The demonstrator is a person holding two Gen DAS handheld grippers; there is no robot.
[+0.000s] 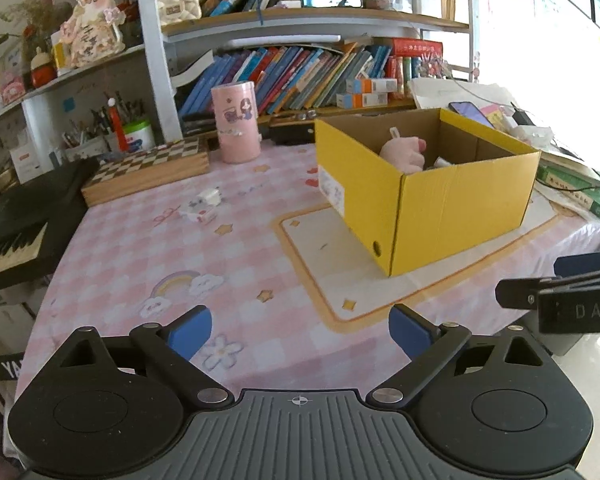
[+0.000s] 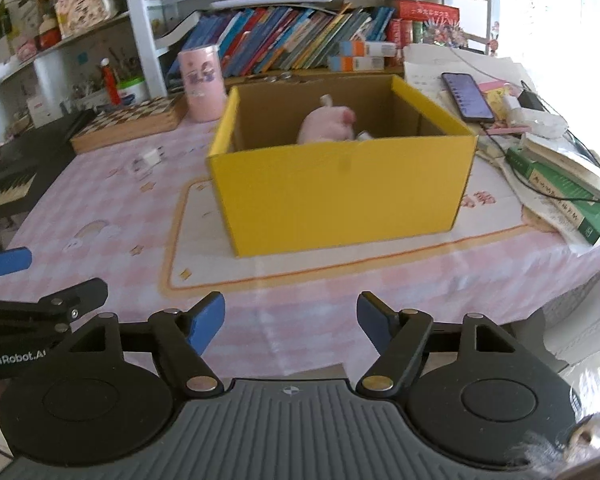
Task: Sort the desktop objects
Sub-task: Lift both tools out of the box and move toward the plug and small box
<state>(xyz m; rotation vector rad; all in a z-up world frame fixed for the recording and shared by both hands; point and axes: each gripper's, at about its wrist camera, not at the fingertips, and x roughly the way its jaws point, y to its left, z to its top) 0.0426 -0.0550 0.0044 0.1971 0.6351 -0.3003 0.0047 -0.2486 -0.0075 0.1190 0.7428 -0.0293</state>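
A yellow cardboard box (image 1: 452, 204) (image 2: 340, 192) stands open on the pink checked tablecloth. Inside it lies a pink plush toy (image 1: 404, 152) (image 2: 326, 124) beside a small white item (image 2: 362, 135). A small white object (image 1: 202, 204) (image 2: 150, 157) lies loose on the cloth left of the box. My left gripper (image 1: 300, 334) hovers over the near table edge, open, with nothing between its blue pads. My right gripper (image 2: 291, 322) is also open and empty, well short of the box. Each gripper shows at the edge of the other's view.
A pink cylindrical tin (image 1: 236, 122) and a chessboard box (image 1: 148, 168) stand at the back left. A keyboard (image 1: 8, 236) lies left of the table. A phone (image 2: 466, 96), cables and green books (image 2: 560, 196) crowd the right side. Bookshelves rise behind.
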